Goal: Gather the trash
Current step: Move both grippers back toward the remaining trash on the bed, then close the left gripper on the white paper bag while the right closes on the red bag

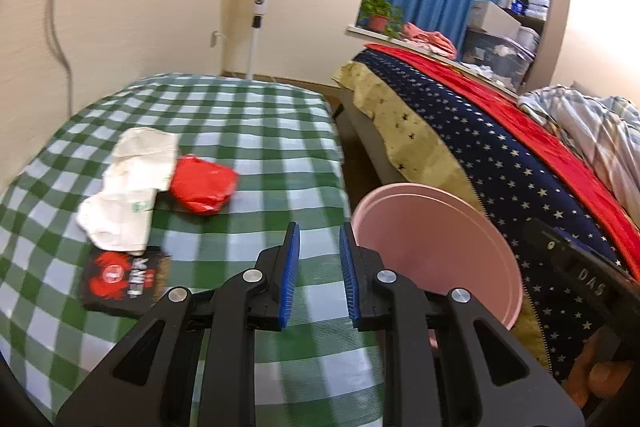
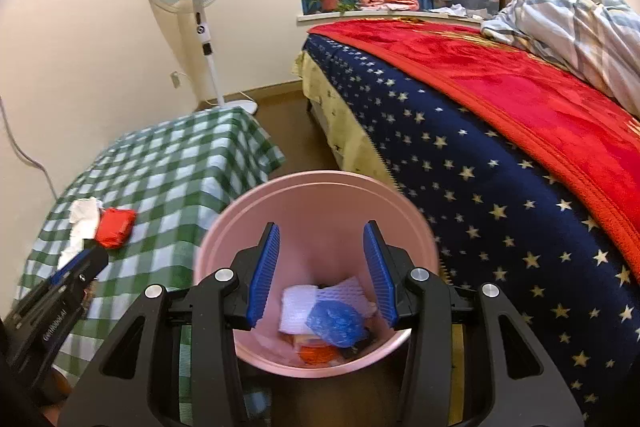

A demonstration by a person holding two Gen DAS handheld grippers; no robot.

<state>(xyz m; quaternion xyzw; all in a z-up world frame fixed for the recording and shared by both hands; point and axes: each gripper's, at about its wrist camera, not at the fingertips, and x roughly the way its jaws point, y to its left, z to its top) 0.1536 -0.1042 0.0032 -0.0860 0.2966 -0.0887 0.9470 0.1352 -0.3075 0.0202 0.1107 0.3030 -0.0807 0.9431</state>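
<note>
We see our left gripper (image 1: 319,259) w/ jaws apart, nothing btwn them, over the green-check table (image 1: 248,131). White bag (image 1: 128,187), red bag (image 1: 202,189), black wrapper (image 1: 122,279) lie there. Pink bin (image 1: 436,247) just beside.

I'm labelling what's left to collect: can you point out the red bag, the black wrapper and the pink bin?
red bag (image 1: 203,190), left wrist view, middle of the crumpled plastic.
black wrapper (image 1: 122,281), left wrist view, its printed face.
pink bin (image 2: 320,203), right wrist view, inner far wall.

Crumpled red wrapper (image 1: 202,190) beside white bag (image 1: 128,187)
</note>
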